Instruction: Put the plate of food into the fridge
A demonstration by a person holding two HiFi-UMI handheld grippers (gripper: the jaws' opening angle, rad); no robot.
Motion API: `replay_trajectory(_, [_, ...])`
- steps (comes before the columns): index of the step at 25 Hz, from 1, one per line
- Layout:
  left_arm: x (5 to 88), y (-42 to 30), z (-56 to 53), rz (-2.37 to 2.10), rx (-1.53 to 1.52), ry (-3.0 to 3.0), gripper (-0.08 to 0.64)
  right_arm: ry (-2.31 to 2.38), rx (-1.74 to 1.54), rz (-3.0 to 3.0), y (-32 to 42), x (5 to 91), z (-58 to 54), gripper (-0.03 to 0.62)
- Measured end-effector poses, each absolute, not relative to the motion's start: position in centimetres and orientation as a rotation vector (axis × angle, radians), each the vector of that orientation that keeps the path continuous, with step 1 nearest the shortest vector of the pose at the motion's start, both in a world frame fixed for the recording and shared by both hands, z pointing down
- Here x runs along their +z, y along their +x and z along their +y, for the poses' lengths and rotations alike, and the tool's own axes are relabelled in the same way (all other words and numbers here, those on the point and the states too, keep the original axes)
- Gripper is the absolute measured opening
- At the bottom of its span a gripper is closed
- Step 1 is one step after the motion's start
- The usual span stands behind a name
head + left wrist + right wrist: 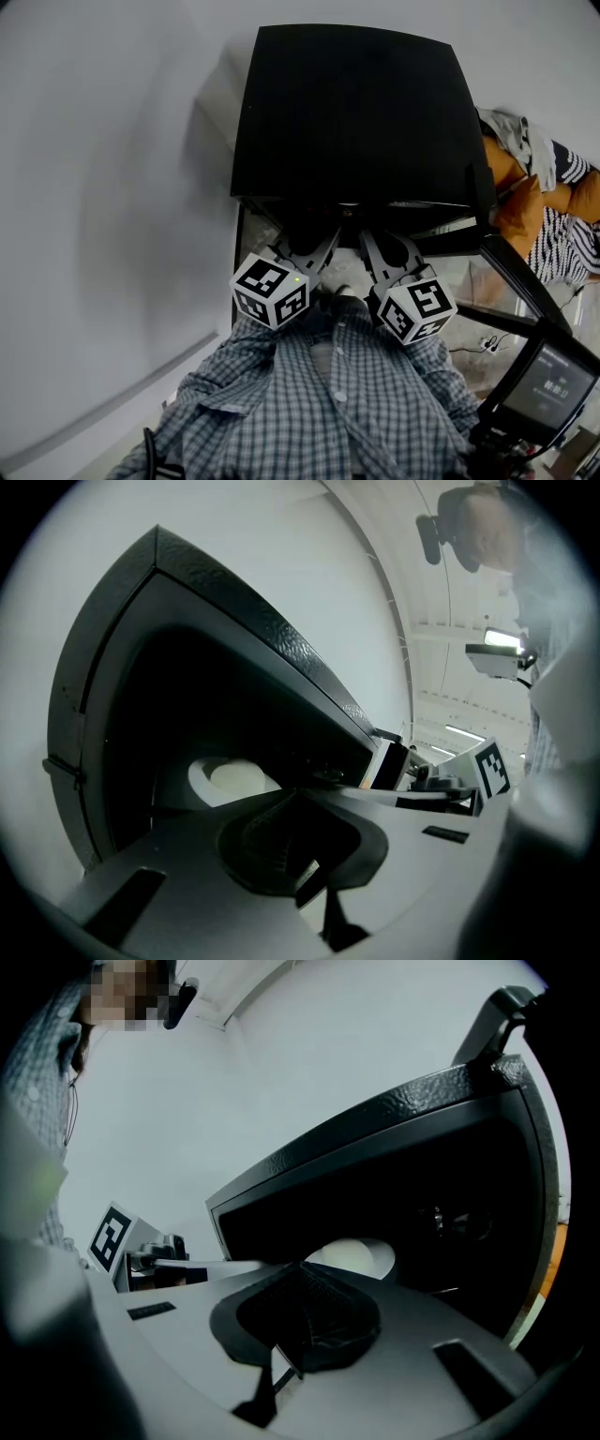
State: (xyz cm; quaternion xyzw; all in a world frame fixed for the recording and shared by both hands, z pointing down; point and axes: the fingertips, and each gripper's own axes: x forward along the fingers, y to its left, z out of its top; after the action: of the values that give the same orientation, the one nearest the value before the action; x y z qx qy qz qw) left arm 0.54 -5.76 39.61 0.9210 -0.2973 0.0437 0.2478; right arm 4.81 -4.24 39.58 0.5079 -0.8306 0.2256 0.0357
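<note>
Left gripper [298, 251] and right gripper [392, 255] side by side at the open mouth of the black fridge [352, 112]. Left gripper view: jaws together, empty; white plate [234, 780] flat inside (round, no long axis). Right gripper view: jaws likewise closed, plate ahead, face up.

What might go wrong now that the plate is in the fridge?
The left gripper and right gripper sit close together at the fridge mouth, so they may knock each other or its frame. The fridge is open; leaving it so would likely warm the plate.
</note>
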Motion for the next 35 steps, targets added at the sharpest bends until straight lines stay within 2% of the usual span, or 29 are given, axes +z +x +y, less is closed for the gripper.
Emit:
replay_trajectory(5, [40.1,1.3,-5.1,-0.795,0.2,2.573,0.006,1.557,0.671,-2.54,4.7,39.9,-4.2,0.006])
replay_trajectory(35, [41.0,0.8,-5.4,-0.837,0.194,2.526,0.006,1.586,0.639,-2.511,5.9,40.3,-4.6,0.006])
